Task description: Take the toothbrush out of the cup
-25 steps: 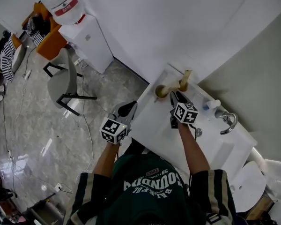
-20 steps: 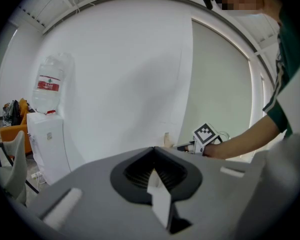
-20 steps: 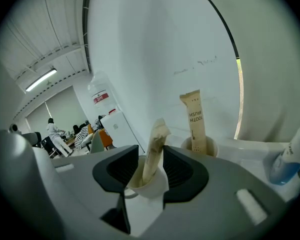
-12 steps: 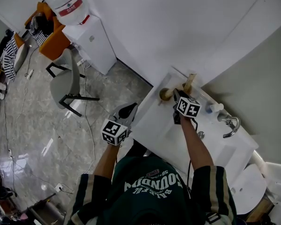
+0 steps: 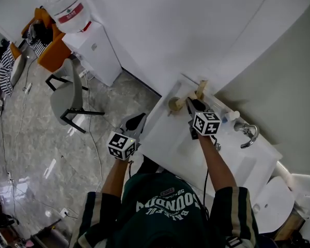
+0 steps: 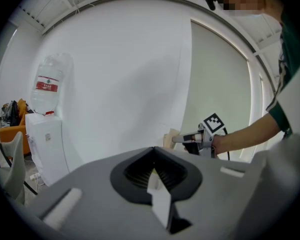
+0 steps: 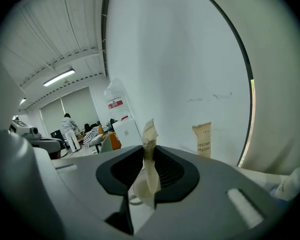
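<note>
Step in hand: the lift-out. The right gripper (image 5: 194, 105) has its jaws narrowed onto the paper-wrapped toothbrush (image 7: 149, 132). They have just been closing, and its own view shows the wrapper standing upright in the gap, pinched on both sides. The cup (image 5: 173, 104) sits on the white counter (image 5: 170, 138) directly below and just ahead of the jaws. The brush's lower end still overlaps the cup's mouth, so I judge it not yet clear, though I cannot tell whether it touches the inside. A tan toothbrush box (image 7: 203, 139) stands against the wall just beside. The left gripper (image 6: 155, 151) hangs off the counter's edge, jaws together, nothing in them. Next move, as I read it: keep the pinch and draw straight up until the lower end clears the rim, since a sideways pull could tip the cup. Against the earlier frames, the right gripper looks slightly raised, the cup is not visibly shifted, and the left gripper is unmoved.
</note>
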`<state>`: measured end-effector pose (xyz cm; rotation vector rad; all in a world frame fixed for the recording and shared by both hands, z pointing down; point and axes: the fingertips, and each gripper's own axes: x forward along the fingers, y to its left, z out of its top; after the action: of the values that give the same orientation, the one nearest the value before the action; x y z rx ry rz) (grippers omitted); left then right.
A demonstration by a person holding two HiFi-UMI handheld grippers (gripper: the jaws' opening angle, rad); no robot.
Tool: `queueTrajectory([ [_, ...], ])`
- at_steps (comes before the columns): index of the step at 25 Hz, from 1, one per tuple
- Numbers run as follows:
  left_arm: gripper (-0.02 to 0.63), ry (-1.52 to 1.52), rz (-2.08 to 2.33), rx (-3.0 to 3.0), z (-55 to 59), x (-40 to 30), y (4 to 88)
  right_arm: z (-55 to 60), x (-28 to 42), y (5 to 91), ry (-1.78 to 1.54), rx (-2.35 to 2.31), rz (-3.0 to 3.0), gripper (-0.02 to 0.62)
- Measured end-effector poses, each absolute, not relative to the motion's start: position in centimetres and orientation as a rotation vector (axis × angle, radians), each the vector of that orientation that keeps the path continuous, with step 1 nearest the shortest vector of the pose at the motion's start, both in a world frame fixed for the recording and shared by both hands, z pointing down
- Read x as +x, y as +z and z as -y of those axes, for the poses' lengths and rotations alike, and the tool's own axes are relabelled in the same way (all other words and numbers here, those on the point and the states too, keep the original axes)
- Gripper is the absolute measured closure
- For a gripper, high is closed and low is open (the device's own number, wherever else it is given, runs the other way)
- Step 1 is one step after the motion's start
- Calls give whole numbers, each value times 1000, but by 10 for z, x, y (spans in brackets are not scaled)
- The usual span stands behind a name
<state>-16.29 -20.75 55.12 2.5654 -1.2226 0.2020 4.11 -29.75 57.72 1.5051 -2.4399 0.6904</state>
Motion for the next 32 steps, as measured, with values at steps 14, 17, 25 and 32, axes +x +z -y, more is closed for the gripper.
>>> queueTrajectory([
  [14, 555, 192, 1276, 2553, 219, -164, 546, 234, 12, 512, 682, 1219, 2754, 522],
  [17, 555, 196, 1288, 2548, 218, -165, 546, 216, -8, 533, 751, 1088, 2754, 522],
  [25, 555, 216, 1320, 2519, 211, -177, 553, 191, -55, 590, 964, 905, 2691, 522],
  [32, 555, 216, 1380, 2479, 212, -206, 556, 178, -93, 649, 1212, 799, 2577, 522],
])
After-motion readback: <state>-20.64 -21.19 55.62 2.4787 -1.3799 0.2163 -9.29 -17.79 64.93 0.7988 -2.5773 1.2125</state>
